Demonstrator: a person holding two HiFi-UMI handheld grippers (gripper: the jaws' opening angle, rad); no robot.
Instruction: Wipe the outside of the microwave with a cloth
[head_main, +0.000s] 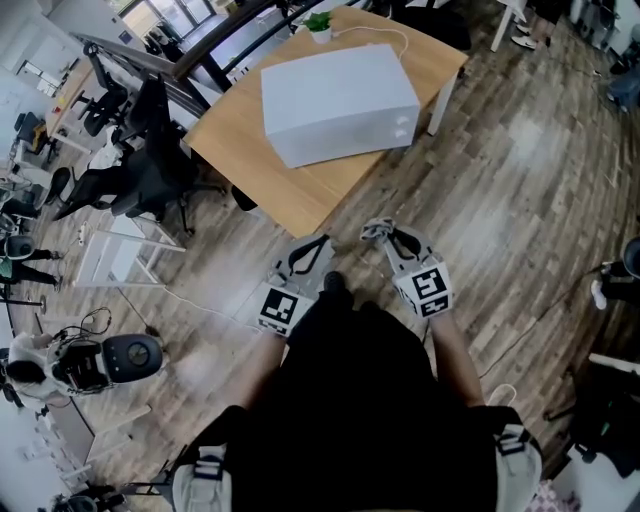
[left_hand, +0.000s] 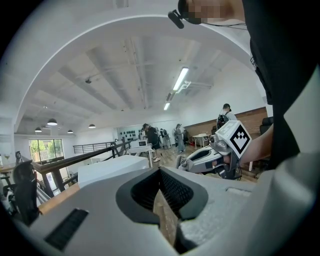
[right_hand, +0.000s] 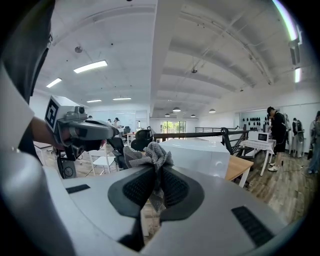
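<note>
The white microwave (head_main: 340, 100) stands on a wooden table (head_main: 240, 135), well ahead of both grippers. My right gripper (head_main: 388, 236) is shut on a crumpled grey cloth (head_main: 376, 231), held over the wooden floor short of the table's near corner. In the right gripper view the cloth (right_hand: 152, 155) bunches up above the jaws of the right gripper (right_hand: 156, 175), with the microwave (right_hand: 197, 152) beyond. My left gripper (head_main: 312, 250) hangs beside it to the left, jaws together and nothing in them. In the left gripper view, the microwave (left_hand: 107, 167) lies beyond the left gripper (left_hand: 161, 172).
Black office chairs (head_main: 140, 170) and a white wire rack (head_main: 110, 255) stand left of the table. A small potted plant (head_main: 318, 27) and a cable sit behind the microwave. A round device (head_main: 130, 355) lies on the floor at left. People (left_hand: 150, 135) stand far off.
</note>
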